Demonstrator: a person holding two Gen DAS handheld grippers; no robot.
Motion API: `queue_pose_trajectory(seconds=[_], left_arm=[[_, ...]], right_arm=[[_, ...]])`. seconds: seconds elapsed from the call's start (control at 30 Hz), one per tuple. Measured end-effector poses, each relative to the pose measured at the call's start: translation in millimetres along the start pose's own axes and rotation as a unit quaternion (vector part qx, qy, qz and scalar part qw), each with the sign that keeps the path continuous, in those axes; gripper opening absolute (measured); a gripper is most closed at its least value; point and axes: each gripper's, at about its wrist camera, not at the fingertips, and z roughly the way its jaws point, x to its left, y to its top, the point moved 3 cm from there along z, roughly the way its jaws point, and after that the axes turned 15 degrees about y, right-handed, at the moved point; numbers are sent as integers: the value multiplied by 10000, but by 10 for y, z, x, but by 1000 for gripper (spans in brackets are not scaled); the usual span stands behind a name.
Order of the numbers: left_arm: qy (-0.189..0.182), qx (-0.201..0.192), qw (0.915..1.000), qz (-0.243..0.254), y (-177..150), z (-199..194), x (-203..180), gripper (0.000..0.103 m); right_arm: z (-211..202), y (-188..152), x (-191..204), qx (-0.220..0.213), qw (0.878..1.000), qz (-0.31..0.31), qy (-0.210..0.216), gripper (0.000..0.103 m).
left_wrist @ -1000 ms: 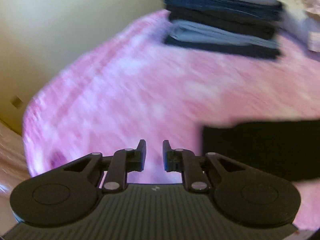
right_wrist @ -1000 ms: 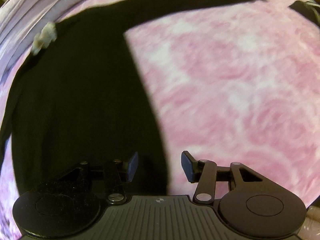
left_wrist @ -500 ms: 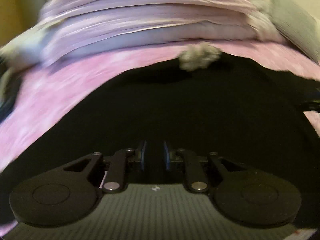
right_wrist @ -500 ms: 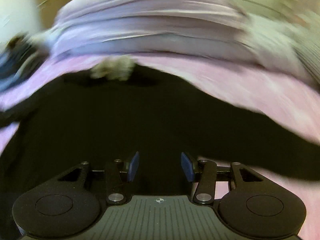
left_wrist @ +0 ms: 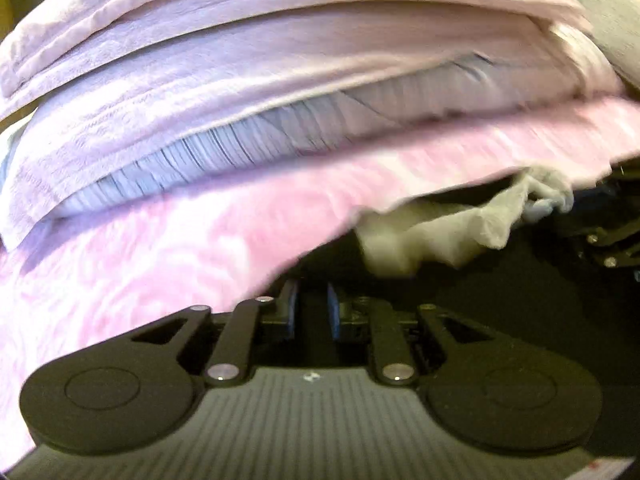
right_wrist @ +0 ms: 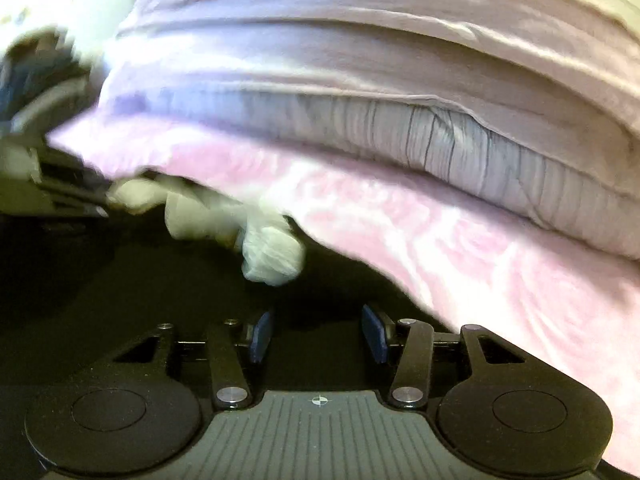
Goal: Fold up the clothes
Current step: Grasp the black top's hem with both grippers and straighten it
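A pink mottled bedspread (left_wrist: 168, 248) carries lilac pillows (left_wrist: 280, 92) (stacked); left gripper (left_wrist: 313, 311) pinches the black fabric garment (left_wrist: 500, 300), right gripper (right_wrist: 318, 333) gapes.

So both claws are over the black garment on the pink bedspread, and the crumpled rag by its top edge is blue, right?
Not quite: the crumpled rag is white, not blue, as the right wrist view shows. The rest holds: the left claw and the right claw are over the black garment on the pink bedspread.
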Motion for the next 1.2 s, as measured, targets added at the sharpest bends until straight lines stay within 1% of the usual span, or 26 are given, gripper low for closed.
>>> queue_pose_trajectory(seconds=[0.03,0.07,0.1,0.13,0.17,0.2,0.23,0.27,0.33,0.4,0.47,0.53,0.6,0.67,0.73,0.77,0.8,0.83,0.87,0.9,0.93,0.97,1.0,1.07,1.13,1.2], left_arm=[[-15,-6,9999,-139,74,78,29,16],[-22,55,9997,-252,146,159,62,18],[26,151,9992,-364,203,219,90,18],[204,256,9985,-433,268,313,122,18],[256,407,9977,-470,318,421,130,17],[263,463,9970,-562,361,461,163,17],[296,529,9964,-588,414,452,196,17],[293,495,9966,-590,438,376,230,16],[334,252,9972,-619,442,141,320,17],[432,151,9966,-688,384,-99,431,17],[475,196,9956,-790,207,-405,600,17],[532,474,9940,-834,-29,-699,723,17],[531,873,9902,-955,-302,-1003,821,17],[573,1177,9859,-1046,-532,-1255,866,17],[582,1445,9798,-1254,-761,-1496,887,18],[632,1546,9774,-1297,-867,-1582,890,18],[753,1670,9752,-1238,-984,-1677,886,19],[881,1834,9722,-1155,-1090,-1757,890,21],[946,1943,9696,-1149,-1158,-1831,913,21],[1001,2005,9675,-1171,-1202,-1918,945,21],[1077,2018,9667,-1151,-1228,-2024,974,20],[1159,1964,9674,-1099,-1227,-2143,990,19],[1169,1907,9690,-1048,-1220,-2265,997,19],[974,1713,9753,-1002,-1176,-2503,967,20],[675,1565,9811,-913,-1150,-2640,862,20],[300,1569,9845,-725,-1199,-2717,721,20]], right_arm=[[51,83,-100,-68,9999,158,1,45],[82,157,-207,-179,9988,449,92,45],[105,238,-310,-318,9967,746,2,45],[162,308,-407,-270,9952,941,-90,45],[195,351,-472,-287,9938,1075,-48,45],[225,397,-502,-244,9938,1080,-60,45],[225,446,-470,-132,9958,902,-130,45],[174,469,-407,-93,9971,733,-183,45],[-60,455,-292,-295,9975,545,-332,45],[-427,343,-222,-554,9942,837,-376,45],[-842,111,-201,-661,9888,1249,-473,45],[-1189,-162,-223,-543,9847,1484,-736,45],[-1557,-498,-310,-326,9785,1681,-1152,45],[-1901,-818,-477,-120,9671,1884,-1707,45],[-2238,-1146,-735,94,9502,2158,-2245,45],[-2359,-1312,-853,297,9422,2195,-2513,45],[-2473,-1485,-972,655,9271,2226,-2944,45],[-2627,-1604,-1047,776,9146,2310,-3228,45],[-2804,-1636,-1069,526,9117,2523,-3200,45],[-2947,-1632,-1054,462,9005,2718,-3363,45],[-3047,-1614,-987,499,8931,2743,-3531,45],[-3099,-1583,-886,521,8953,2699,-3505,45],[-3100,-1508,-728,491,9053,2630,-3300,45],[-3017,-1342,-320,366,9324,2414,-2666,45],[-2786,-1180,237,394,9599,2095,-1820,45],[-2545,-1102,797,477,9769,1806,-1042,45]])
